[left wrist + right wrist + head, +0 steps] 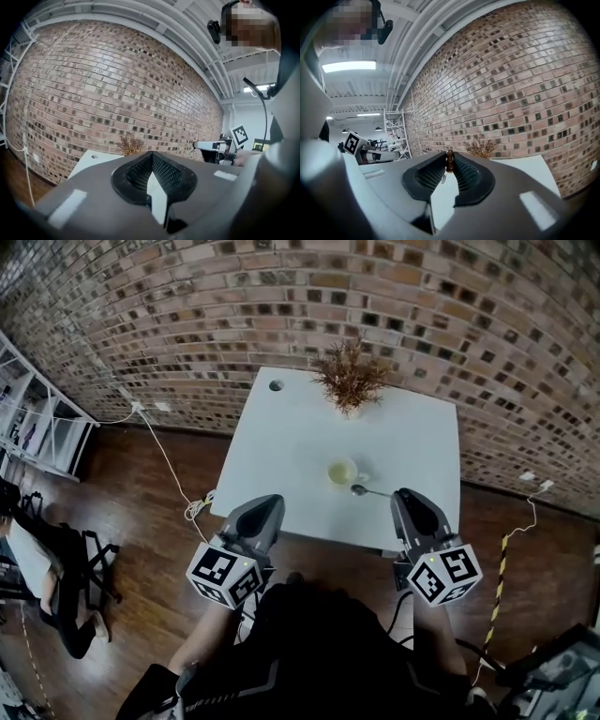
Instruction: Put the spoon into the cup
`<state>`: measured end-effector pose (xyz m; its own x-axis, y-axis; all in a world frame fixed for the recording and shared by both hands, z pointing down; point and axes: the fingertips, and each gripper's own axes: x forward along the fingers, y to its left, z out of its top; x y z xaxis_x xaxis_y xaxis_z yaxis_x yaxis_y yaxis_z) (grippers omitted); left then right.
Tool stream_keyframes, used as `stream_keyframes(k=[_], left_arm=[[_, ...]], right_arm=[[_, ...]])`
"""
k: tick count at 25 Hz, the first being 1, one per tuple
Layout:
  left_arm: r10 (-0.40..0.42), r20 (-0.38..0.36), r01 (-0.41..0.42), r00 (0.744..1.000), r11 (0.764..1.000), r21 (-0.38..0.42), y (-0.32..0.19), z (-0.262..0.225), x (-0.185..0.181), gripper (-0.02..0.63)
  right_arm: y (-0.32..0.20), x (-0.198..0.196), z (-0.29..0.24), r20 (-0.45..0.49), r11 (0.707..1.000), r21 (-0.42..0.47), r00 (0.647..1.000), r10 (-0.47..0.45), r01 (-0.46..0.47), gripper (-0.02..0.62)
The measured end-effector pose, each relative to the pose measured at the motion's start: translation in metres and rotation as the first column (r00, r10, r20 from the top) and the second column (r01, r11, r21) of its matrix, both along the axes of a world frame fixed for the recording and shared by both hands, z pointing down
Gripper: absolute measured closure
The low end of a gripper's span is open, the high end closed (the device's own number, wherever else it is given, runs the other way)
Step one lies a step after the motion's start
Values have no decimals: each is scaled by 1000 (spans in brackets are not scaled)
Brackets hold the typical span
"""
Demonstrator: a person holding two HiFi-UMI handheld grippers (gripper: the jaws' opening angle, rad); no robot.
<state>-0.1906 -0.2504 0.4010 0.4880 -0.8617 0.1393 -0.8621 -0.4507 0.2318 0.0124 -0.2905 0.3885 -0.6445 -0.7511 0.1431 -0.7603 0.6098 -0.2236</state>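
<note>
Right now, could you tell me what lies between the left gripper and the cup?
Nothing: the head view shows only bare white table between the left gripper and the cup. The spoon is on the cup's other side.

- White counter, square-topped, set against the wall.
- Round hole near the counter's far left corner.
- Dried plant in a small pot, upright at the far edge of the counter.
- Brick wall behind the counter.
- Dark wooden floor.
- White cable trailing over the floor from the wall to the counter's left side.
- White rack at far left, along the wall.
- Yellow-and-black striped cable on the floor to the right.
- Lit ceiling light overhead.
</note>
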Motion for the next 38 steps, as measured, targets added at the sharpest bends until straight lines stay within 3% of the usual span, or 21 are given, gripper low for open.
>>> stream_keyframes(k=[9, 15, 22, 26, 32, 38], left_arm=[[97, -16, -97, 995, 995, -32, -60, 20, -28, 612], [79, -26, -80, 997, 996, -44, -97, 25, -24, 612], [20, 39, -18, 999, 998, -59, -132, 35, -15, 612], [-2, 70, 8, 998, 997, -81, -142, 48, -7, 612], [24, 68, -14, 997, 990, -137, -151, 84, -13, 612], [107, 40, -97, 993, 975, -199, -159, 108, -7, 612]], right_arm=[[-56, -25, 16, -25, 996, -34, 996, 83, -84, 540], [-92, -30, 33, -30, 997, -61, 999, 38, -40, 540], [-121, -36, 51, -69, 990, -86, 991, -114, 108, 540], [-134, -31, 68, -81, 982, -120, 984, -158, 148, 540], [-143, -36, 97, -82, 975, -189, 988, -131, 114, 540], [-142, -37, 132, -99, 966, -255, 993, -59, 32, 540]])
